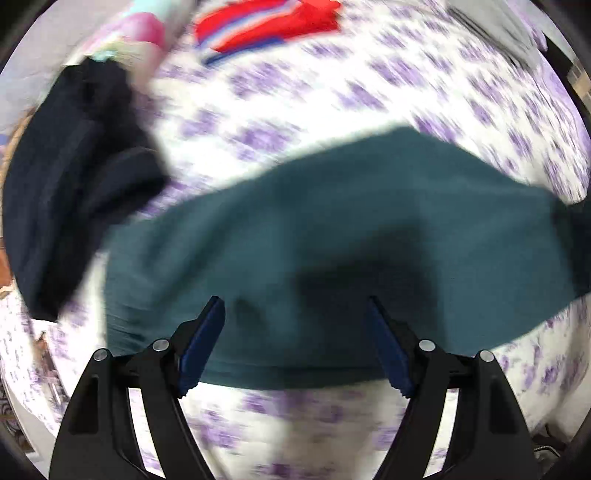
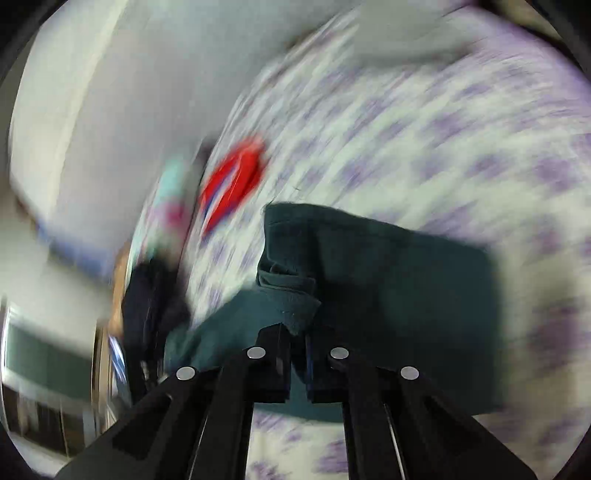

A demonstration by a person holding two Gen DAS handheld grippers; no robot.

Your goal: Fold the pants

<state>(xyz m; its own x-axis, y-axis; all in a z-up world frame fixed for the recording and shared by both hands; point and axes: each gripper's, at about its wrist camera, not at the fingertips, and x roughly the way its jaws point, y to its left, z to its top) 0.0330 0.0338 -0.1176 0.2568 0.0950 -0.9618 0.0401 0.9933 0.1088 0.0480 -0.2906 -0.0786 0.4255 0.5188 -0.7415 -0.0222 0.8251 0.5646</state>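
Both views are smeared by motion blur. At far left of the left wrist view a dark garment (image 1: 74, 177) lies bunched, its right edge touching the teal pants (image 1: 332, 221), which stretch across the purple-flowered bed sheet (image 1: 295, 103); a red striped garment (image 1: 266, 26) lies beyond, cut off at the top. The left gripper (image 1: 295, 306) hovers with fingers wide apart, empty. Only the right wrist view shows the right gripper (image 2: 297, 328), its fingers clamped on a pants fold lifted above the sheet.

bedsheet (image 1: 332, 110): white, purple flowers | red striped garment (image 1: 266, 26): far edge | dark garment (image 1: 74, 166): left
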